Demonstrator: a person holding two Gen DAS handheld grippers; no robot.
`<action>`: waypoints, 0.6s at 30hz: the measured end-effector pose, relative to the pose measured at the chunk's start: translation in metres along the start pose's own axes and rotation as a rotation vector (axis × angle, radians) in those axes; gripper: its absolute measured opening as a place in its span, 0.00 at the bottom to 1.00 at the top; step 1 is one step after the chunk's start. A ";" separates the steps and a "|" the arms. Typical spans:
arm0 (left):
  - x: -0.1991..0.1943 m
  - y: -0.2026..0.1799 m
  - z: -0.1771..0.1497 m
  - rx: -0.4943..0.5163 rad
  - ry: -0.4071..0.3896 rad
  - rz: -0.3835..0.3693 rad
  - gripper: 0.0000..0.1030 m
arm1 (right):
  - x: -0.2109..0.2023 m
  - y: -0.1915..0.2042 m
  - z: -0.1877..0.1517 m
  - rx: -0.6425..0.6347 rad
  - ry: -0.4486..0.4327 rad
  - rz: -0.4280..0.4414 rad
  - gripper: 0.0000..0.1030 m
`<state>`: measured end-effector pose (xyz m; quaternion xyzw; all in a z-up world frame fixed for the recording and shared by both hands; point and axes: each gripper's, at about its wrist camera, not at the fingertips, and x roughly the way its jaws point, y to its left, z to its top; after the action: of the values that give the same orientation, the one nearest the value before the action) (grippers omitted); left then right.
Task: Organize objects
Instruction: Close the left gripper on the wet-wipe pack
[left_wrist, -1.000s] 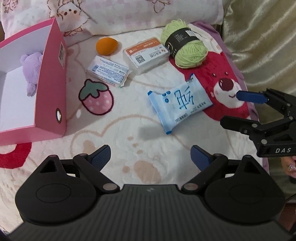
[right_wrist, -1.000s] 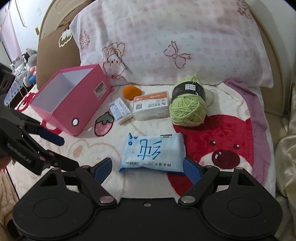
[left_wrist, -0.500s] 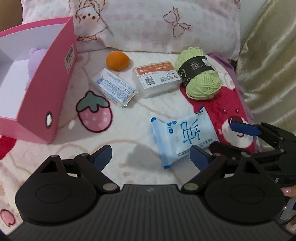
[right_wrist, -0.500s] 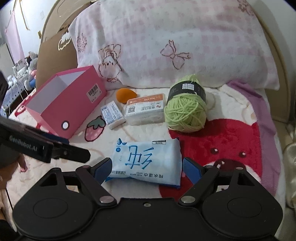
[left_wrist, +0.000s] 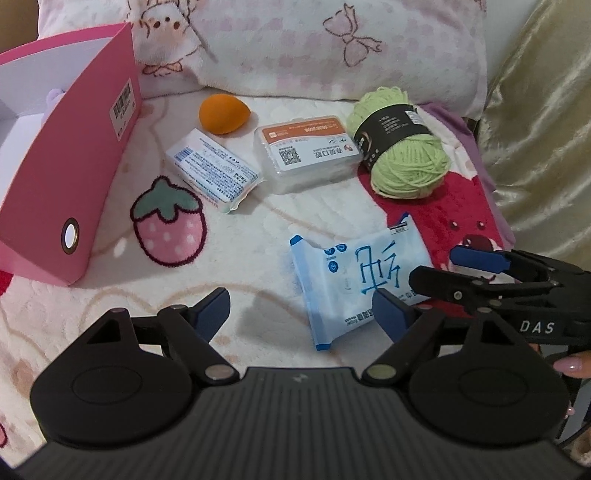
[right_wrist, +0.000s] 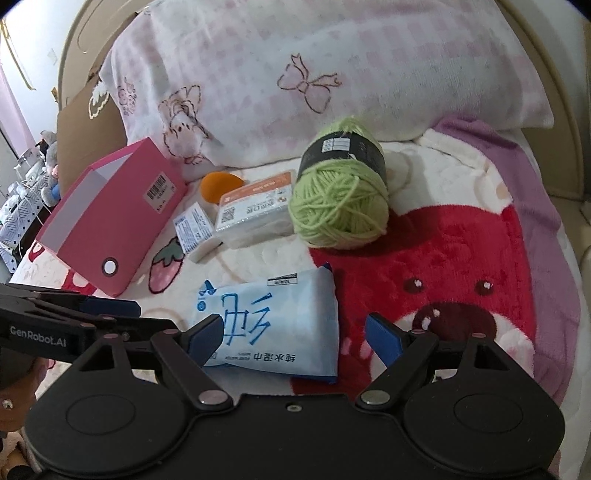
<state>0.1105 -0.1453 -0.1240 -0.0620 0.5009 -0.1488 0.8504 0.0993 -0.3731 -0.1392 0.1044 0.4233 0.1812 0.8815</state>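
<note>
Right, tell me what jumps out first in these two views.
The light blue wet-wipe pack lies on the blanket between the open right gripper fingers. Behind it, a green yarn ball sits on the red bear print, and a pink box stands open at far left.

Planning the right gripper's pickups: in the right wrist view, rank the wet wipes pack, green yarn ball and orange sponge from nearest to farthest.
1. Wet wipes pack: between the open right gripper fingers.
2. Green yarn ball: beyond it, slightly right.
3. Orange sponge: far left, near the pillow.

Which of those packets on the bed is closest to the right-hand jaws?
The pale blue wet wipes pack, lying right between them; the small white packet and clear box lie farther back.
</note>
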 end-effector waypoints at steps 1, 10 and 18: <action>0.002 0.000 0.000 0.001 0.003 0.003 0.80 | 0.001 -0.001 0.000 0.003 0.002 -0.001 0.84; 0.022 0.000 -0.004 -0.024 0.026 -0.019 0.58 | 0.014 -0.001 -0.003 -0.052 0.006 -0.032 0.59; 0.033 0.003 -0.007 -0.069 0.010 -0.095 0.34 | 0.020 -0.001 -0.005 -0.049 0.024 0.012 0.48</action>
<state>0.1200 -0.1521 -0.1555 -0.1142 0.5065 -0.1718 0.8372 0.1071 -0.3655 -0.1574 0.0835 0.4286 0.1982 0.8775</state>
